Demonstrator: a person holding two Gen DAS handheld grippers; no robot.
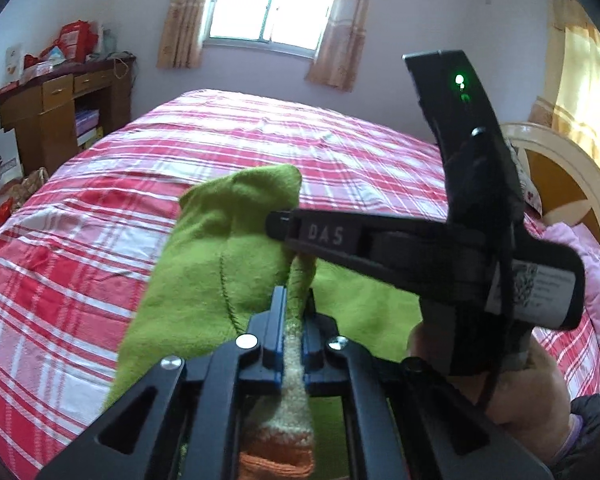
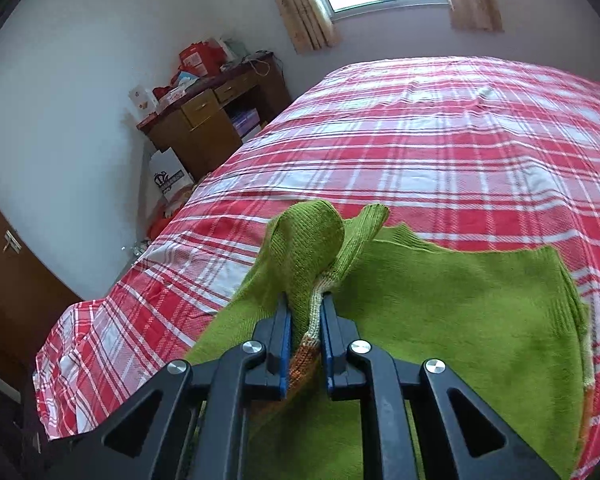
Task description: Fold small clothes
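Observation:
A small green knit garment [image 1: 204, 264] with a cream and orange striped edge lies on the red and white checked bed [image 1: 100, 208]. My left gripper [image 1: 296, 296] is shut on a raised fold of it, with the striped edge running back between the fingers. In the left wrist view my right gripper [image 1: 278, 226] reaches in from the right just above, its tips pinching the same cloth; a hand [image 1: 520, 380] holds it. In the right wrist view my right gripper [image 2: 305, 304] is shut on a bunched fold of the green garment [image 2: 460, 312], which spreads flat to the right.
A wooden desk [image 1: 60, 112] loaded with red boxes stands at the far left of the bed, with a white paper bag [image 1: 4, 160] beside it. A curtained window [image 1: 276, 0] is behind. A headboard [image 1: 560, 184] and pink bedding [image 1: 592, 272] are at the right.

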